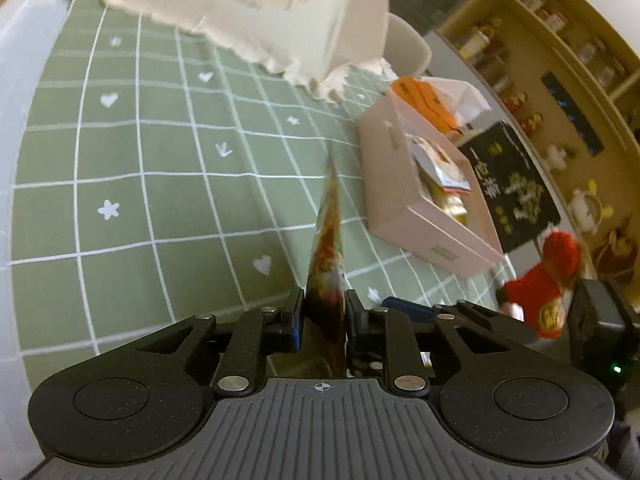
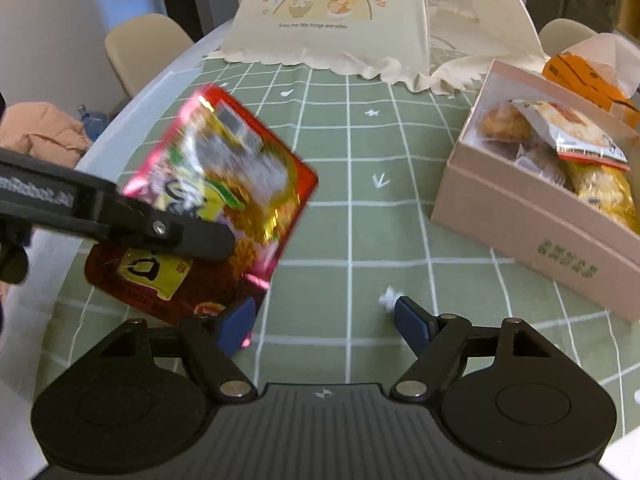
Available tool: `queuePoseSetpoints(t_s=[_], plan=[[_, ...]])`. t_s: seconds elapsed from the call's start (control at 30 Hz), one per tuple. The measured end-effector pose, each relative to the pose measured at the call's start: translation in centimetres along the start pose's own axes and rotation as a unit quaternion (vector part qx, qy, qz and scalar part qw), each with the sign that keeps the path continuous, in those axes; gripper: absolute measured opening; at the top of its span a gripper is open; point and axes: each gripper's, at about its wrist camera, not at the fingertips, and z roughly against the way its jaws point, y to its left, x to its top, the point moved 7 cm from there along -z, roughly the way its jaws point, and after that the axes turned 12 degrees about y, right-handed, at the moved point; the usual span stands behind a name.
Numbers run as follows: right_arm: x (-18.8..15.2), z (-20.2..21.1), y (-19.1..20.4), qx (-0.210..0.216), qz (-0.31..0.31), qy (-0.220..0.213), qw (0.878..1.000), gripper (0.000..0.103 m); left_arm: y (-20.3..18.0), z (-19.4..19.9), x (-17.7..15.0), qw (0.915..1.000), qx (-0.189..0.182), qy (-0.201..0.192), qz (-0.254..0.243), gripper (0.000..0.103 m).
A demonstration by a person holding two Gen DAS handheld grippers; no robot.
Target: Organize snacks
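Left wrist view: left gripper (image 1: 325, 316) pinches a red snack packet (image 1: 328, 248) edge-on above the green checked tablecloth (image 1: 160, 168); a pink box (image 1: 404, 200) of snacks sits at two o'clock.

Right wrist view: right gripper (image 2: 325, 322) is spread wide, holding nothing; the packet (image 2: 224, 200) hangs at ten o'clock, the box (image 2: 532, 224) at two.

The sage-green tablecloth (image 2: 352, 232) carried a white grid dotted with small white hearts, stars and arrows. The glossy foil snack packet (image 2: 224, 200) flashed red, with yellow, pink and gold print. The rectangular cardboard box (image 2: 532, 232) was pale pink with green lettering. The cream fabric cover (image 2: 332, 12) showed two cartoon children in orange.
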Motion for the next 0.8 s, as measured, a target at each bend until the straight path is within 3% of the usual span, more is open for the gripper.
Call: queuePoseSetpoints(t_s=[0.13, 0.27, 0.37, 0.5, 0.67, 0.8], plan=[[-1.7, 0.5, 0.8, -0.007, 0.026, -0.009, 1.000, 0.078, -0.8, -0.1, -1.6, 0.9997, 0.022, 0.012, 0.005, 0.025], [-2.5, 0.8, 1.3, -0.016, 0.041, -0.015, 0.999, 0.078, -0.6, -0.9, -1.1, 0.9980, 0.060, 0.012, 0.013, 0.025], [-2.8, 1.1, 1.0, -0.014, 0.040, -0.009, 0.999, 0.078, -0.7, -1.3, -0.7, 0.9981, 0.058, 0.010, 0.015, 0.024], [-3.6, 2.1, 0.2, -0.025, 0.037, -0.008, 0.999, 0.077, -1.1, -2.4, -0.8, 0.9989, 0.026, 0.021, 0.031, 0.024], [-4.6, 5.8, -2.8, -0.029, 0.022, -0.036, 0.999, 0.077, -2.0, -1.4, -0.8, 0.9991, 0.040, 0.000, 0.015, 0.023], [-6.8, 7.0, -6.1, -0.056, 0.001, -0.021, 0.998, 0.077, -2.6, 0.2, -1.2, 0.9994, 0.022, -0.019, 0.017, 0.023]])
